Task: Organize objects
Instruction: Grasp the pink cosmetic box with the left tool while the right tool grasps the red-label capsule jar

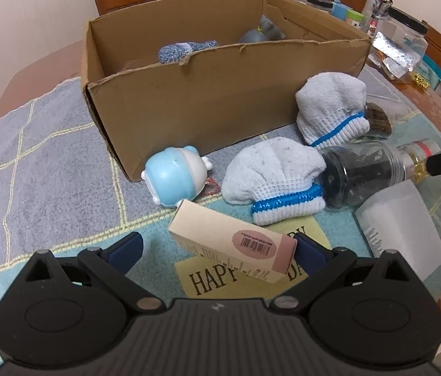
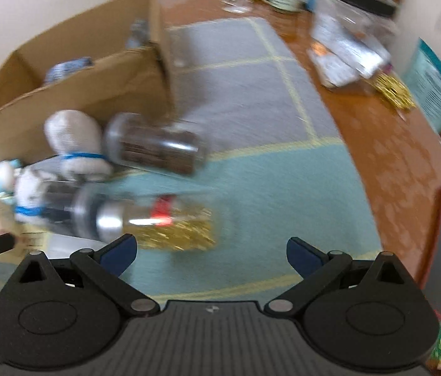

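Left gripper: my left gripper (image 1: 217, 246) sits nearest the lens, jaws spread wide, holding nothing.
Beige carton: the beige carton (image 1: 231, 244) lies on the towel (image 1: 48, 172) right between my left fingers; its barcoded end is against, or just short of, my right-hand pad, and I cannot tell which.
Carton axis: long axis runs from that near end ahead and to my left, so it lies slanted across the jaws, not square to them.
Nearer hand: my left hand is plainly nearer the carton; I judge it the one to take it.
Cardboard box: the open cardboard box (image 1: 207, 94) stands ahead of the left gripper, beyond the carton, already holding a few things.
Other clutter: two white knit items (image 1: 273, 175) and a blue toy (image 1: 173, 178) lie between carton and box.
Right gripper: my right gripper (image 2: 211, 249), in a blurred view, is wide open and empty.
Glitter jar: a clear jar of gold bits (image 2: 157, 222) lies on its side just ahead and left of the right gripper, long axis left to right, silver lid pointing left.
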